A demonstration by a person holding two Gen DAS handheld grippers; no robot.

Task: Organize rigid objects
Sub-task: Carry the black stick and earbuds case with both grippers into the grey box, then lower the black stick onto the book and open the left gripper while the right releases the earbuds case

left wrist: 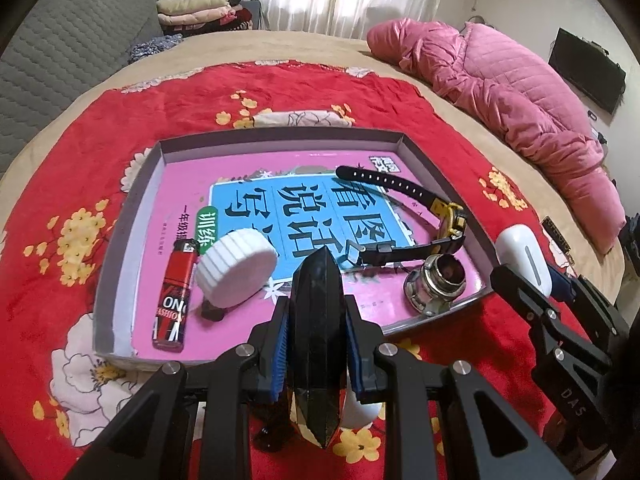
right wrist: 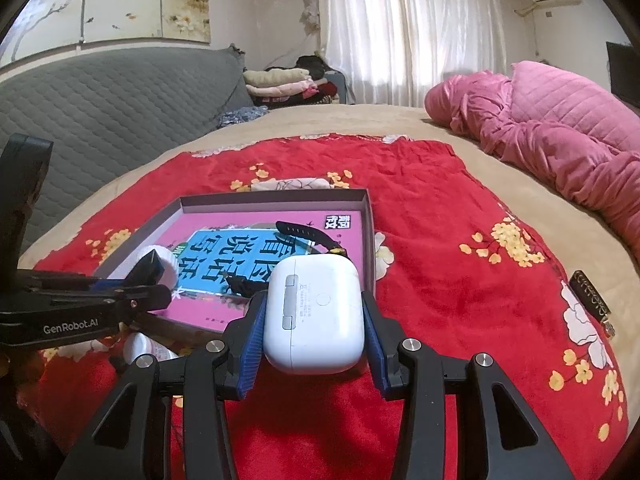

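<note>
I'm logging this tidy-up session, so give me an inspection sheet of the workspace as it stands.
Surface: red floral cloth over a beige bed cover.
Job's things: shallow tray holds a pink book, lighter, white cap, watch, metal fitting.
Clutter: white bottle outside the tray.
Grippers: left gripper shut on a black faceted object; right gripper shut on a white earbud case.
Cables: nothing seen.
Surroundings: pink quilt, folded clothes, curtains.

Shallow grey cardboard tray (left wrist: 168, 148) on red bedspread with yellow and white blossom print (left wrist: 80, 128). Inside tray: pink book with blue panel, black characters (left wrist: 224, 184); red-black lighter (left wrist: 174, 300); white ribbed cap (left wrist: 236, 270); black-yellow watch (left wrist: 444, 216); silver metal fitting (left wrist: 434, 284). Beyond tray: pink quilted coat (left wrist: 504, 92), grey quilted headboard (left wrist: 76, 40). White glossy earbud case (right wrist: 316, 312) between blue pads (right wrist: 252, 344).
</note>
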